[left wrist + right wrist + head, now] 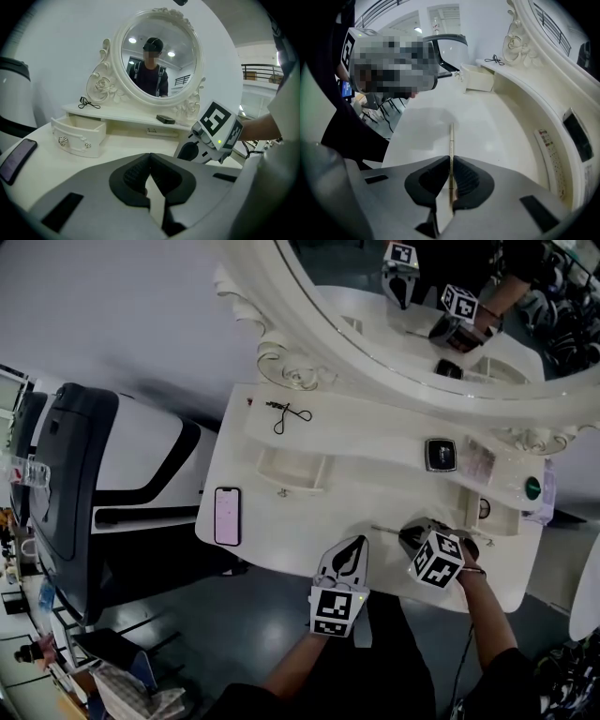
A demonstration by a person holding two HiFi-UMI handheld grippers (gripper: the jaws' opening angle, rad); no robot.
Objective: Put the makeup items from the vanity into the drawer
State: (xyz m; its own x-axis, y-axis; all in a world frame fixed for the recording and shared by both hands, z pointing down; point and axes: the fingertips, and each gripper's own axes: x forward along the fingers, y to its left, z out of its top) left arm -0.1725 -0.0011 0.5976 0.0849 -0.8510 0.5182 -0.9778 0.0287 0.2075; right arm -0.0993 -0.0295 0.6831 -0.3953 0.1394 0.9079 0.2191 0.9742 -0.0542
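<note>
With the right tool (451,161) pinching the thin makeup stick (451,136) and the left tool (150,159) closed empty, lift level toward the open drawer (77,136).

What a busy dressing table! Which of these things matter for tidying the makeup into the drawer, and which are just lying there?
Part of the job:
- open drawer
- thin stick, pinched in the right gripper
- eyelash curler on the shelf
- black compact on the shelf

Just lying about:
- phone on the tabletop
- mirror
- chair beside the vanity
</note>
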